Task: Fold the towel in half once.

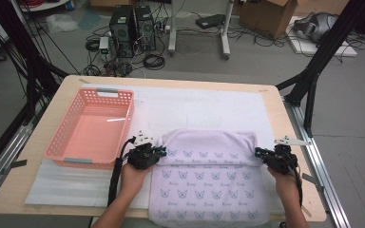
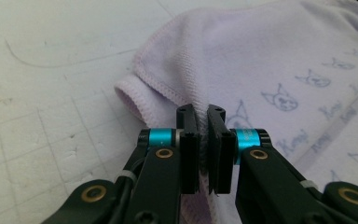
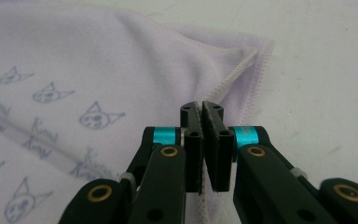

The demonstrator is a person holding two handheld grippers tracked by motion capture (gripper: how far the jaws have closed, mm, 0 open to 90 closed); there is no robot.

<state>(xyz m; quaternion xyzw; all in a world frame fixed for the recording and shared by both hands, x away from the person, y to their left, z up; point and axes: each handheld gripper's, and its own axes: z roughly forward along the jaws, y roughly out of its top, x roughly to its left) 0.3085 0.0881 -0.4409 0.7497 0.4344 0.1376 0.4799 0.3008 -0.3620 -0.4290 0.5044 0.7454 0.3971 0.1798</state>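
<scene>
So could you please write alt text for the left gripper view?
The left gripper has its two black jaws shut on the stitched edge of a lilac towel printed with small cat faces. The towel's folded corner lies on a white mat.

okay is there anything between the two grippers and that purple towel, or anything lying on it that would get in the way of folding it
Nothing visible stands between them: the left gripper and the right gripper are each shut on an edge of the towel. The towel's top is bare, and the white mat beyond it is free. The pink basket sits off to the left, apart from the towel.
</scene>
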